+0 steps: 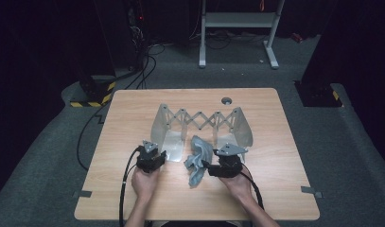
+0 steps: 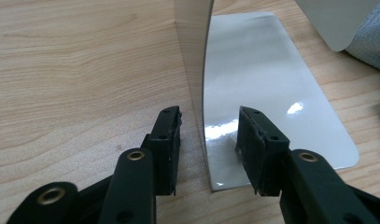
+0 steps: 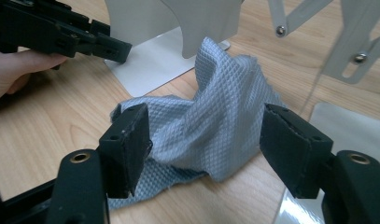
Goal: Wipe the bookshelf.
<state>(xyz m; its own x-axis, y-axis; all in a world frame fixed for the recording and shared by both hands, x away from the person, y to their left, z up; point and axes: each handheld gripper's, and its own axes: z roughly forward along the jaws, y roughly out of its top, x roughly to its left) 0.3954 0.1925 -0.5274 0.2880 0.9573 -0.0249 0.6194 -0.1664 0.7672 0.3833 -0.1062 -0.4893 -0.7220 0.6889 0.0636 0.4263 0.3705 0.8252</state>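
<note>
Your right claw [image 3: 206, 149] stands wide open, the grey cloth [image 3: 211, 121] lying crumpled and free between its jaws on the tabletop [image 1: 133, 118]. Your left claw [image 2: 208, 140] gapes half open astride the metal rack's [image 2: 199, 84] upright plate, not gripping. Cloth not yet hung, I judge.

grippers: two, left [image 1: 162, 155], right [image 1: 208, 166]
cloth [image 1: 198, 158]: one
metal rack [image 1: 199, 119]: one
table [image 1: 133, 109]: one

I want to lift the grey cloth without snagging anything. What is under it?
The grey cloth lies crumpled on the wooden table, between the metal rack's two base plates. Bare wood shows around it; whatever its folds cover stays hidden.
</note>
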